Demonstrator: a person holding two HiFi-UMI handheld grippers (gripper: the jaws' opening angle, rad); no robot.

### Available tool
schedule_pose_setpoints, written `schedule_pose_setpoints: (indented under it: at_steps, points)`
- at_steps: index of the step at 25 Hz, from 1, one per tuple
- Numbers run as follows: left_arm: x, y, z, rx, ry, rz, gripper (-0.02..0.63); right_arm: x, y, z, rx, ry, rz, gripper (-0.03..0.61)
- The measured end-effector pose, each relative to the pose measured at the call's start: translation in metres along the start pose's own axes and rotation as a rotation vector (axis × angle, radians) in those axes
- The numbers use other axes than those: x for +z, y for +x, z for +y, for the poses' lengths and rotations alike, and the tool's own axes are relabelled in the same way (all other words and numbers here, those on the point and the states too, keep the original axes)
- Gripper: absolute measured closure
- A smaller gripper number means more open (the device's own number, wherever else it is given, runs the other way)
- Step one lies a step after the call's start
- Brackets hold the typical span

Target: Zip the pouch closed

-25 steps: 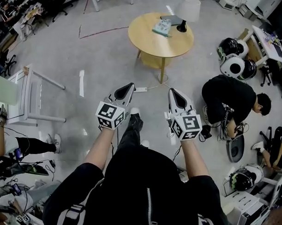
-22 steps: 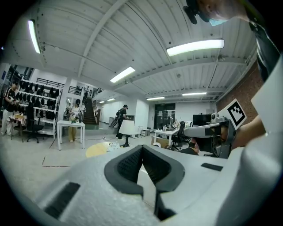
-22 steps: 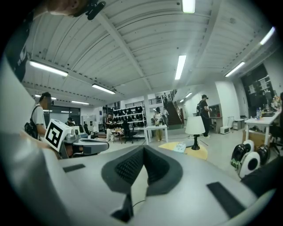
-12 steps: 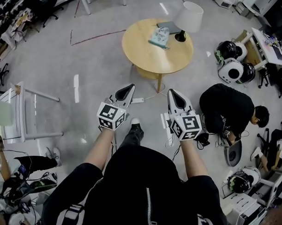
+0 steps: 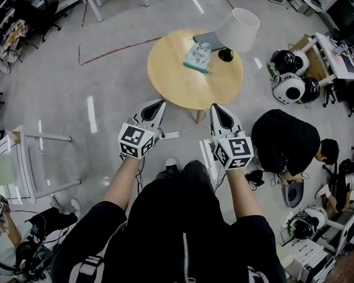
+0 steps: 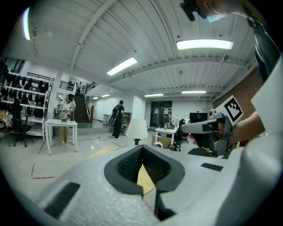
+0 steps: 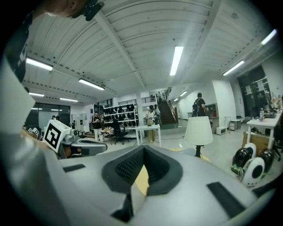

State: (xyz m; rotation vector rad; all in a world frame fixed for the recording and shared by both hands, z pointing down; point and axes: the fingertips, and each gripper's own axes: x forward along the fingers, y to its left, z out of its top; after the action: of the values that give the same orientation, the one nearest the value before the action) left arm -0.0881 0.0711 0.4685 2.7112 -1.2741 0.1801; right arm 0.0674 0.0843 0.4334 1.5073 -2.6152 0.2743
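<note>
A teal pouch (image 5: pixel 198 55) lies on a round wooden table (image 5: pixel 179 80), on its far half, beside a dark flat book (image 5: pixel 207 40) and a white-shaded lamp (image 5: pixel 237 29). The zip cannot be made out from here. My left gripper (image 5: pixel 160 103) and right gripper (image 5: pixel 214 107) are held side by side, level, just short of the table's near rim. Both are shut and hold nothing. In the left gripper view the left gripper's jaws (image 6: pixel 142 150) meet, with the table's yellow top behind them. The right gripper (image 7: pixel 143 151) looks the same in its own view.
A person in black (image 5: pixel 284 139) crouches on the floor at the right. Black-and-white helmets (image 5: pixel 292 78) lie further right. A white frame table (image 5: pixel 26 156) stands at the left. A power strip with a cable (image 5: pixel 171 135) lies on the floor below the grippers.
The table has drawn nearer to both grippers as the person walks toward it. The grippers kept their spacing and stayed shut.
</note>
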Motion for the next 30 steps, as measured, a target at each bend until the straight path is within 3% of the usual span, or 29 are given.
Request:
schedule_pose_setpoints:
  at_steps: [8, 19, 30]
  points:
    - [0.002, 0.076, 0.036, -0.011, -0.008, 0.020, 0.609, -0.002, 0.063, -0.060, -0.022, 0.009, 0.004, 0.574]
    - [0.034, 0.198, 0.108, 0.031, -0.021, 0.017, 0.607, 0.022, 0.181, -0.159, 0.017, -0.003, 0.036, 0.574]
    - [0.007, 0.280, 0.131, 0.014, -0.063, 0.105, 0.609, -0.010, 0.246, -0.214, 0.062, 0.019, 0.158, 0.574]
